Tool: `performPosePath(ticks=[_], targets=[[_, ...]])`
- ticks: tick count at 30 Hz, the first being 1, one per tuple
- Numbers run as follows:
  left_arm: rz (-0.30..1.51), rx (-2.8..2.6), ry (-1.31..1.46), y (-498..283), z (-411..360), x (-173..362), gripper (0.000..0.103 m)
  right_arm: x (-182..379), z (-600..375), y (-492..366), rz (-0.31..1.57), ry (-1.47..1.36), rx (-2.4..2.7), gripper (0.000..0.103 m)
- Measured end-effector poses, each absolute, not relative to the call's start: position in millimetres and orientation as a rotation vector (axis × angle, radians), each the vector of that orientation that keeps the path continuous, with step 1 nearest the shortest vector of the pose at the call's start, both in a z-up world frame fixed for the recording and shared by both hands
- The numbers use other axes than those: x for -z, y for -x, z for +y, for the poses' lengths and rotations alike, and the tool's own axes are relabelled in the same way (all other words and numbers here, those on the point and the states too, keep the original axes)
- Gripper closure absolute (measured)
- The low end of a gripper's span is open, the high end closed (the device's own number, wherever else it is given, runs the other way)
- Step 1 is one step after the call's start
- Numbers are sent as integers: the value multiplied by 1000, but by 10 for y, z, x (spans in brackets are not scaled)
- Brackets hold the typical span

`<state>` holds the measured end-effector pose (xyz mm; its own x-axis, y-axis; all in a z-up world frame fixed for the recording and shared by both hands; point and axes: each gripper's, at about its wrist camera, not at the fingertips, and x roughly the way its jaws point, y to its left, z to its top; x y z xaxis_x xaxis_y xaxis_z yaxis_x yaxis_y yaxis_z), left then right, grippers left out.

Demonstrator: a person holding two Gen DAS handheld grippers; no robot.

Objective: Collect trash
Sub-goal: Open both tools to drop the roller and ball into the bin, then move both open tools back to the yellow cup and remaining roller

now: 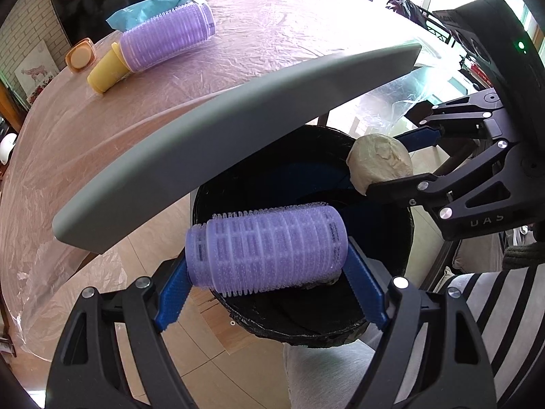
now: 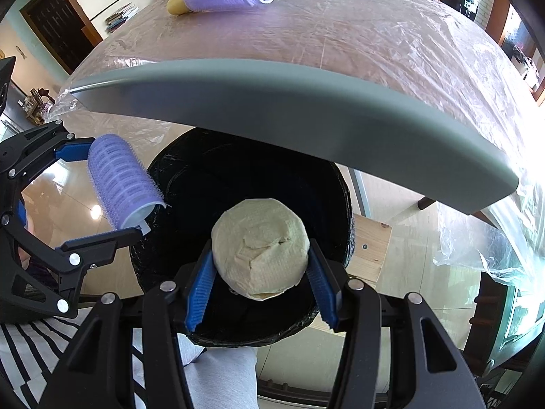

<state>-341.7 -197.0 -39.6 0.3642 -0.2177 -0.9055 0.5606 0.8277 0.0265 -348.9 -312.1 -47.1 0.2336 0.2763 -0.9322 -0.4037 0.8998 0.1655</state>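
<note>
My left gripper (image 1: 269,293) is shut on a purple hair roller (image 1: 265,248), held lengthwise over the near rim of a black-lined trash bin (image 1: 405,238). My right gripper (image 2: 260,289) is shut on a crumpled beige paper wad (image 2: 260,262), held over the bin's opening (image 2: 170,184). Each gripper shows in the other's view: the right gripper with the wad (image 1: 379,163) at the right, the left gripper with the roller (image 2: 119,180) at the left. The bin stands on the floor, just below the grey table edge (image 1: 204,146).
On the plastic-covered table (image 1: 272,41) lie a larger purple roller (image 1: 167,39), a yellow cup (image 1: 104,76), a teal bag (image 1: 153,6) and a small orange container (image 1: 80,56). A wooden stool (image 2: 371,248) stands beside the bin. The person's legs are below.
</note>
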Motion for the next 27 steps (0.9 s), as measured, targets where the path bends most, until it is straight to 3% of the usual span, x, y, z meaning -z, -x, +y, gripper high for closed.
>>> performPosePath(ticks=[6, 11, 14, 27], targets=[[1087, 516, -360, 3415, -1973, 394, 20, 465, -3137, 3474, 1250, 115, -469, 52], [1100, 518, -352, 3400, -1954, 412, 20, 443, -3176, 3466, 1246, 93, -470, 38], [1097, 525, -349, 3403, -1941, 405, 13, 414, -3197, 3463, 1240, 84, -467, 35], [1088, 594, -264, 3432, -1878, 209, 9, 159, -3298, 3517, 1197, 54, -485, 28]])
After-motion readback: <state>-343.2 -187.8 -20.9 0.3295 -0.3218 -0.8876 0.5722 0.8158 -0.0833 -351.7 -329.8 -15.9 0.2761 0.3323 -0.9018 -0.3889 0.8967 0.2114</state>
